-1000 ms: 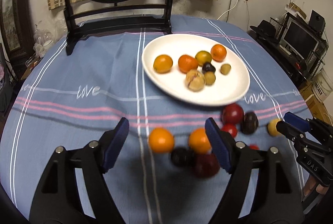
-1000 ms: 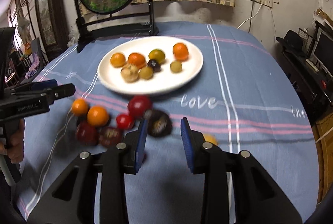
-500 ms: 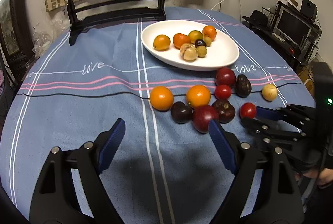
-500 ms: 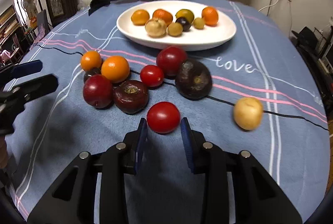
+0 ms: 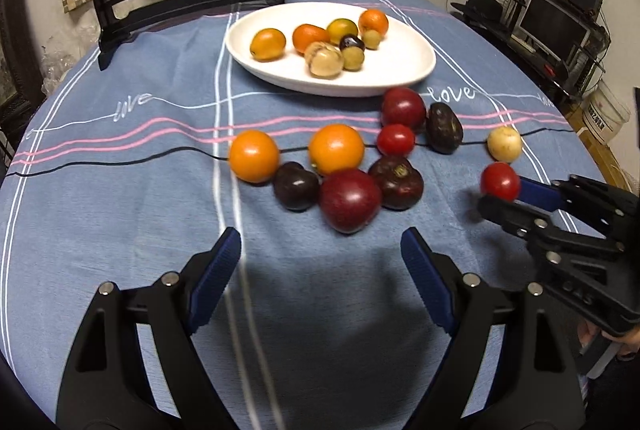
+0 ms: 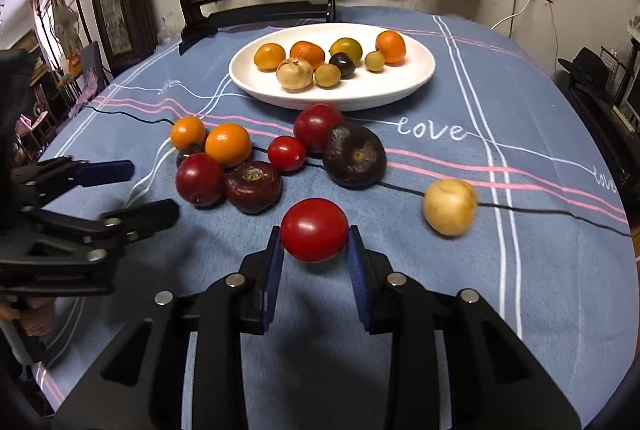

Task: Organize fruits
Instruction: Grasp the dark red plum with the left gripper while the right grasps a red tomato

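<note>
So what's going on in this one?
A person with a claw in each hand is sorting fruit on a blue tablecloth. The right claw has its pads against a small red tomato on the cloth. The left claw hangs open before a dark red plum. Eight fruits already sit on the white plate; the rest are loose.

A matt blue woven tablecloth [image 6: 460,270] covers the desk, bearing a glossy white ceramic-looking plate [image 6: 416,78], shiny smooth-skinned red tomato [image 6: 314,230] and matt black plastic fingers [image 6: 276,262] with ribbed blue pads
</note>
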{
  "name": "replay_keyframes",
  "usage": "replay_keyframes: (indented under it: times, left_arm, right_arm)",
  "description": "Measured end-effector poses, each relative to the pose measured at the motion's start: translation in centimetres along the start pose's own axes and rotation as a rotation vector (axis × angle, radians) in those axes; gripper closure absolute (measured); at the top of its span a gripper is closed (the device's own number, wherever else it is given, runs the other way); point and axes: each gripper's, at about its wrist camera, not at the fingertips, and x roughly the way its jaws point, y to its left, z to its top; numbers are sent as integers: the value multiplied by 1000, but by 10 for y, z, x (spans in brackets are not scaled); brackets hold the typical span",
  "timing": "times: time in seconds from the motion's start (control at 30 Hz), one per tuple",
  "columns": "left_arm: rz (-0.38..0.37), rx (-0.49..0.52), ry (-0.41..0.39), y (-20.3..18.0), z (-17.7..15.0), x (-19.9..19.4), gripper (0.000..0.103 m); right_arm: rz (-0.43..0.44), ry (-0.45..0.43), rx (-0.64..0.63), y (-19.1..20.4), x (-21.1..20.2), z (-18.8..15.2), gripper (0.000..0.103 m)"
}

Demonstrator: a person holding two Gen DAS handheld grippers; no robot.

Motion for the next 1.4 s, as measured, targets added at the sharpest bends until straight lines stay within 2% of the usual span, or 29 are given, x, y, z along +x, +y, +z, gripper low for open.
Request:
replay_keyframes:
  times: [0.23,0.5,0.83,0.87,0.9,1.13,1.4]
  left_arm:
    - [7,-3,43,-11,1,14,22]
    - [11,6,82,-20,8,32,49]
    - [24,23,87,-20,19,42,51]
    - [24,27,84,-20,19,42,54]
    - [28,34,79,-21,18,41,64]
    - [5,34,71,-17,11,29,64]
    - [-22,46,6,-12,7,-12,64]
  right_arm:
    - [18,-28,19,-6,-17,-12,71]
    - [39,-38,34,-9,-24,-19,71]
    - [40,-36,38,-11,-25,-20,71]
    - [39,-36,38,-11,-25,-21,71]
    - [39,-35,38,-11,-26,-21,71]
    - [31,-36,34,-7,-28,-20,71]
    - [22,-60,18,2,-37,-14,71]
